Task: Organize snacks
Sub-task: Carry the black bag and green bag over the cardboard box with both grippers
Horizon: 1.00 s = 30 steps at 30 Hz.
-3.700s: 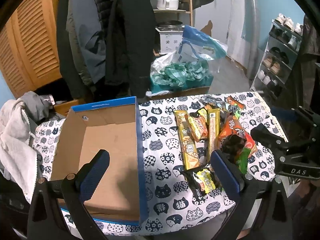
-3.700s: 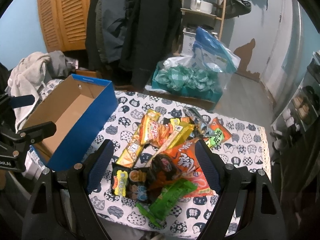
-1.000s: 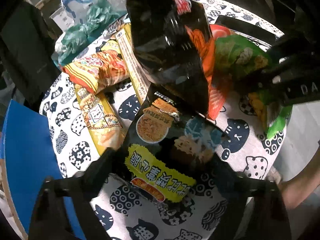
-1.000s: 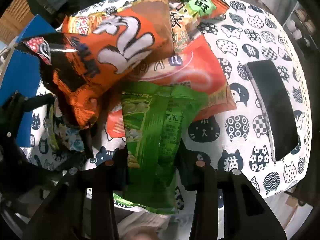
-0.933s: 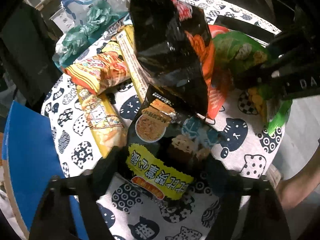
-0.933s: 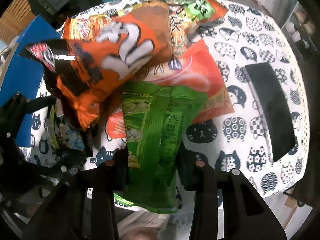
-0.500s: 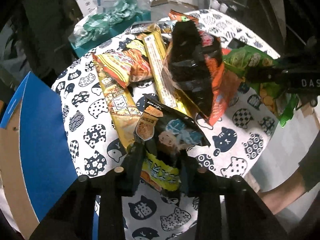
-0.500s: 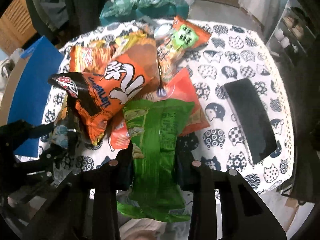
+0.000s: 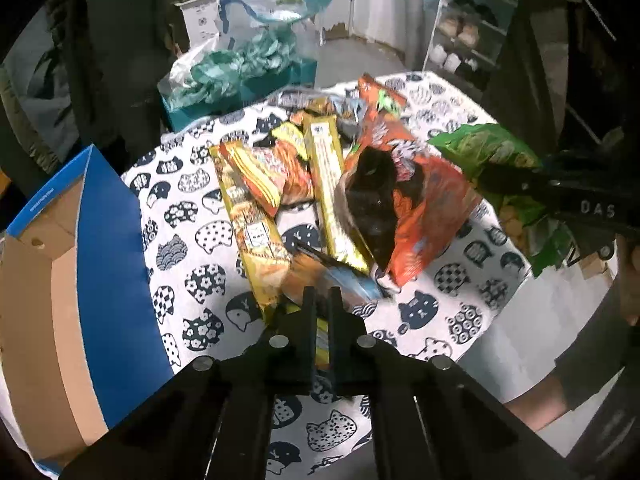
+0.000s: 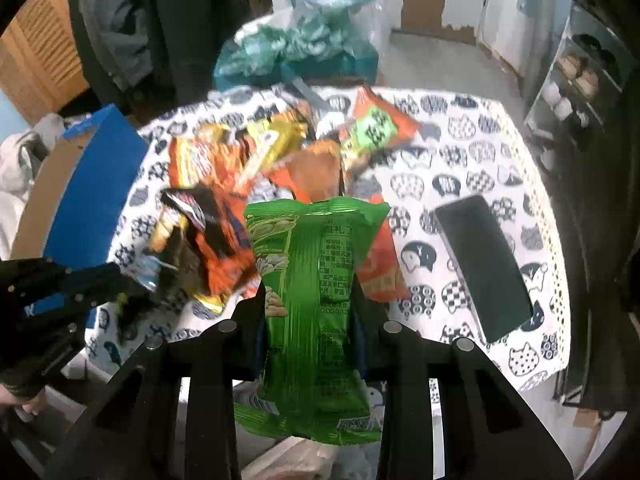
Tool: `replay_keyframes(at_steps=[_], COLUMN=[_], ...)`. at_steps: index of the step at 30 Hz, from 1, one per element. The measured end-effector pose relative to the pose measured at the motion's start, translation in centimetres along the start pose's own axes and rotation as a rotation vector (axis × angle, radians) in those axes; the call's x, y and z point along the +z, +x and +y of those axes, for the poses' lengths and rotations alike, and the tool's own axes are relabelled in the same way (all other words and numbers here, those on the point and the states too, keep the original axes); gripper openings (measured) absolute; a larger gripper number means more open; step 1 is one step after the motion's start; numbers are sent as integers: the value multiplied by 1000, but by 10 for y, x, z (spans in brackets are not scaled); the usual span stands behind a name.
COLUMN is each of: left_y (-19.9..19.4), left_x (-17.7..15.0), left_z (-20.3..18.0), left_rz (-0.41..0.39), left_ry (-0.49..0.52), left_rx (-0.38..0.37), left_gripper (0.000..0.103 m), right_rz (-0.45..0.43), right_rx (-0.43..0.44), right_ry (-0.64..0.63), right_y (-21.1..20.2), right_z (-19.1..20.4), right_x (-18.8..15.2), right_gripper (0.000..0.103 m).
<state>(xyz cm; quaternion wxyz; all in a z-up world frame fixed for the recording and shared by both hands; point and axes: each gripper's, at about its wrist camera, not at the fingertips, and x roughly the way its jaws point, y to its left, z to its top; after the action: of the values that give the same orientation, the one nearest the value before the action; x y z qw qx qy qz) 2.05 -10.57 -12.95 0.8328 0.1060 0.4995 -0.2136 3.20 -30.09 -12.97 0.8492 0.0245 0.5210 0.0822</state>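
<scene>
My left gripper [image 9: 321, 300] is shut on a dark snack packet [image 9: 336, 276] with a yellow label, held edge-on above the table. My right gripper [image 10: 310, 300] is shut on a green snack bag [image 10: 312, 280], lifted off the pile; the bag also shows in the left wrist view [image 9: 492, 156]. A pile of snacks lies on the cat-print tablecloth [image 9: 192, 240]: an orange and black bag [image 9: 400, 208], yellow stick packs [image 9: 328, 184] and an orange-yellow bag [image 9: 272, 176]. An open blue cardboard box [image 9: 108, 264] stands at the left, its inside mostly out of view.
A black phone [image 10: 484, 268] lies on the table's right side. A plastic bag of teal items [image 10: 304, 44] sits behind the table. Coats [image 9: 116, 40] hang at the back left. A shoe rack [image 9: 464, 32] stands at the right.
Both grippers closed on their packets and lifted them back from the pile. The dark packet turned edge-on in the left gripper. The green bag rose clear of the orange bags.
</scene>
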Motion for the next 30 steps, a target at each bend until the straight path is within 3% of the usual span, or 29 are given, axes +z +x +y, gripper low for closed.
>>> replay_keyframes(at_steps=[7,9,11,13,14,21,30], left_y=[3,12,19,23,25,56,90], left_x=[-2,-4,-6,-8,-9,-11,-22], left_z=[3,4,4,4,2,-9,-15], left_rz=[20,60,83,77,71,151,209], left_ry=[-2,-10,-19,-17,-10,41,89], left_rx=[-18,-34,-19,-23,-24,-54,7], left_gripper=[5,17,51,69,72,79,79], right_rz=[-19,-11,-9,-10,-11,-12,2], right_rx=[14,22,25,30,31,36,40], right_ry=[-34,-37,-42,-41,-40,-24,-16], right_y=[-3,-1,0,0,-1,-1,3], right_z=[11,13,15,15,15,9,5], right_x=[4,3,3,2,2,3,1], right_gripper=[32,32,32,32,32,32,32])
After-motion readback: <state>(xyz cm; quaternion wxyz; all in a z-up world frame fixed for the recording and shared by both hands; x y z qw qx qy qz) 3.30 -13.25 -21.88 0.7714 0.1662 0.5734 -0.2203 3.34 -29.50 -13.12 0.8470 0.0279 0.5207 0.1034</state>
